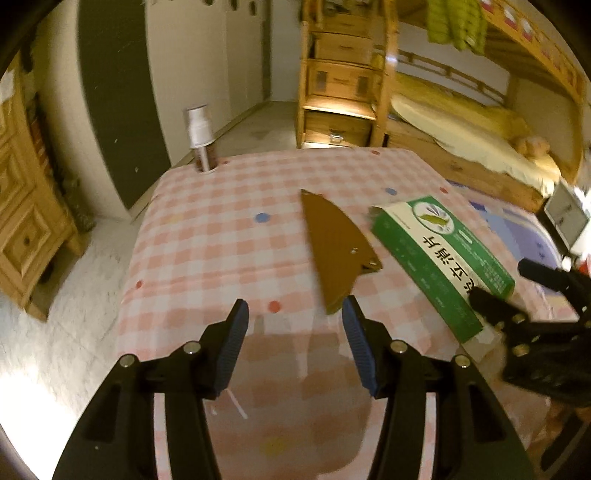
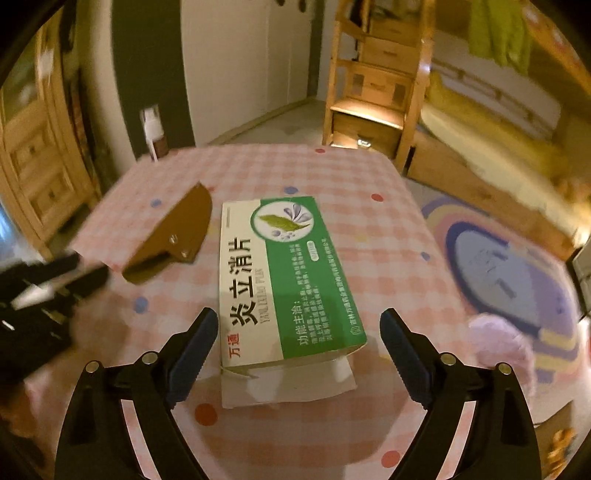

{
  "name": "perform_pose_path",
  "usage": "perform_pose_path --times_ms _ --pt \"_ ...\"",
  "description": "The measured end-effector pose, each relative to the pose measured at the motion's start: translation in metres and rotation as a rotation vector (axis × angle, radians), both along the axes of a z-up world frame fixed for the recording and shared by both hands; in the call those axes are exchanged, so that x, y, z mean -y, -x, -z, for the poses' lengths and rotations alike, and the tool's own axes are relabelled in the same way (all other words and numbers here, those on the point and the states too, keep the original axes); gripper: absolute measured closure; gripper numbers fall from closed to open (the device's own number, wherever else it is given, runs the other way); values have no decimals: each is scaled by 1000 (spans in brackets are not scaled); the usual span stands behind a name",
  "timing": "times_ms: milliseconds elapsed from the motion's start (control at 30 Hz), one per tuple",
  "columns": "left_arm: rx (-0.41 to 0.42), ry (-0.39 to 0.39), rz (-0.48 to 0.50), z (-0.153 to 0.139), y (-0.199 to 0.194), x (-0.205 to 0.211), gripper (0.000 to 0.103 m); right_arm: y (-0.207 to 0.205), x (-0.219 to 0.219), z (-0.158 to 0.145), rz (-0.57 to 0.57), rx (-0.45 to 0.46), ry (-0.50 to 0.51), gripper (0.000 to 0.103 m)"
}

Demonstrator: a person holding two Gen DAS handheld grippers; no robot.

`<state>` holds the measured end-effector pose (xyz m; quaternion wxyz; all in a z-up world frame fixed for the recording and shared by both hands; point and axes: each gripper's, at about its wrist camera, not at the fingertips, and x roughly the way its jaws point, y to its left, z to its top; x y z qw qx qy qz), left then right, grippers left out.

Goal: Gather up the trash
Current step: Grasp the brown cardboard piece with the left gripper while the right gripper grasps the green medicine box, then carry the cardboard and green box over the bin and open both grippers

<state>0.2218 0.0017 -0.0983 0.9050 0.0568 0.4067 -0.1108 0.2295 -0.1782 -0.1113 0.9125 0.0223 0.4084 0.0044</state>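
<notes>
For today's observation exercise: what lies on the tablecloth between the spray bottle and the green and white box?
The brown cardboard piece lies between the spray bottle and the green and white box, with bare checked tablecloth around it; the right wrist view shows this best.

Pink-and-white checked tablecloth (image 1: 221,229) with coloured dots. White-capped spray bottle (image 1: 201,140) upright at far left corner. Wooden drawer steps (image 1: 340,81) beyond, bunk bed (image 1: 480,147) right, green jacket (image 1: 456,22) hanging. Wooden cabinet (image 1: 22,221) left. Purple patterned rug (image 2: 509,273) on floor.
</notes>
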Motion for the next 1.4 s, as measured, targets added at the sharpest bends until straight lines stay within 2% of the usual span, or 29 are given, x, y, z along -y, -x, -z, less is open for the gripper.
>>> perform_pose_path --times_ms 67,167,400,500,533,667,800,867,1033,1200,1400 --pt "4 -47 21 4 -3 12 62 2 8 -5 10 24 -34 15" --pt "-9 -76 41 10 -8 22 72 7 22 -12 30 61 -68 15" --pt "-7 -146 72 15 -12 43 76 10 52 -16 92 82 -135 15" --pt "-15 -172 66 21 -18 47 84 10 61 -14 103 73 -149 15" --pt "-9 -174 60 21 -20 47 91 11 63 -13 104 72 -149 15" --pt "8 -109 33 10 -16 40 96 13 63 -13 68 74 -154 15" --pt "66 22 38 -15 6 27 99 11 47 -10 -35 58 -115 14" --pt "82 62 33 -21 15 21 99 8 36 -8 -75 46 -86 13" --pt "113 79 -3 -28 23 12 99 0 11 2 -136 9 -25 13" --pt "97 83 -24 -25 19 6 99 -8 -2 13 -153 -27 37 13" --pt "96 80 -37 -25 16 1 99 -14 -6 24 -166 -73 42 13"
